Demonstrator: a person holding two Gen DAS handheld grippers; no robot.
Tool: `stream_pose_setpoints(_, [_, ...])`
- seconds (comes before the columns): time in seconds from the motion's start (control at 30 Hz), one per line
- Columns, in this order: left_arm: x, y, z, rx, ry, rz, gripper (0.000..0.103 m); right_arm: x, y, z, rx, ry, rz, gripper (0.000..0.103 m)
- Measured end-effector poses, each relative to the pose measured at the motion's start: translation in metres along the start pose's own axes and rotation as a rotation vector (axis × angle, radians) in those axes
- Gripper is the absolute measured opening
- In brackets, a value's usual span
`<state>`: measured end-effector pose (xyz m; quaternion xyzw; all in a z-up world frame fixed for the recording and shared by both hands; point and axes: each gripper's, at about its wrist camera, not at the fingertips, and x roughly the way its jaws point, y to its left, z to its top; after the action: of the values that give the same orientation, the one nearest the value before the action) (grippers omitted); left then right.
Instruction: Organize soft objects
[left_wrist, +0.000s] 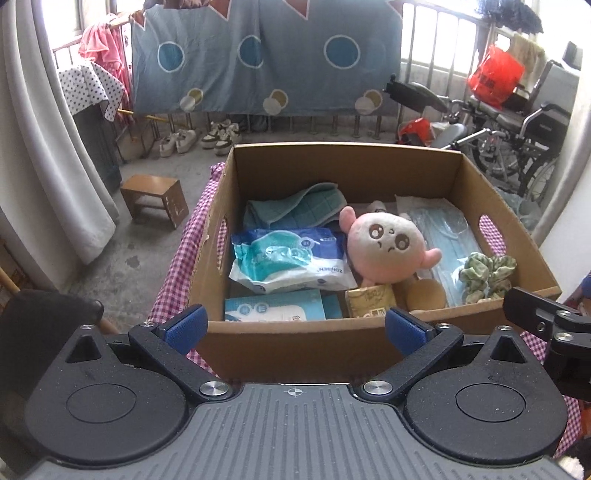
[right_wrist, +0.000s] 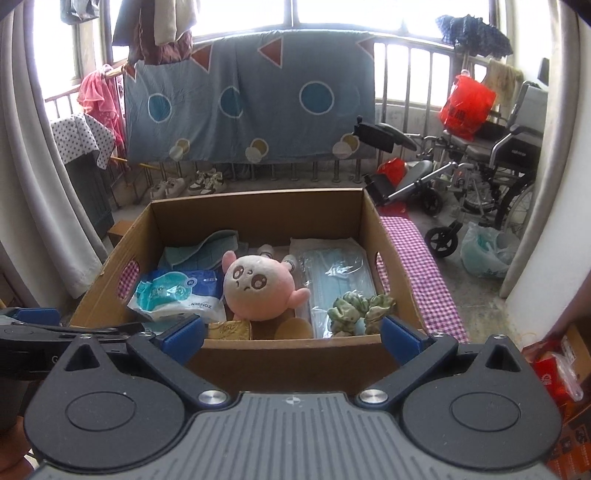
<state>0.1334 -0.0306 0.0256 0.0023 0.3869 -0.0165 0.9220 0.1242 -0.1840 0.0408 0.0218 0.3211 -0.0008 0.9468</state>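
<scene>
Your left gripper (left_wrist: 293, 326) and right gripper (right_wrist: 291, 334) both hover at the near wall of the box (left_wrist: 295, 343), jaws spread wide and empty. Inside, the plush (left_wrist: 384, 245) sits upright near the middle: round, pink fading to cream, big brown eyes, a small frown. Left of it lies a wipes pack (left_wrist: 291, 260); right of it, masks (left_wrist: 448, 236) with a green scrunchie (left_wrist: 485, 275) on top.

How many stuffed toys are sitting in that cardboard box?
1. A single pink plush toy with a sad face sits in the middle of the cardboard box, between the wipes pack and the bagged face masks. Others could be hidden underneath.
</scene>
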Motion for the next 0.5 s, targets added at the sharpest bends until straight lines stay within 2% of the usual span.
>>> stream_pose_setpoints(0.23, [0.005, -0.008, 0.003, 0.029, 0.017, 0.024, 0.103, 0.017, -0.007, -0.005, 0.016, 0.054, -0.013, 0.103])
stream_pose_setpoints(0.5, [0.006, -0.010, 0.004, 0.033, 0.022, 0.033, 0.103, 0.021, -0.011, -0.005, 0.016, 0.066, -0.021, 0.103])
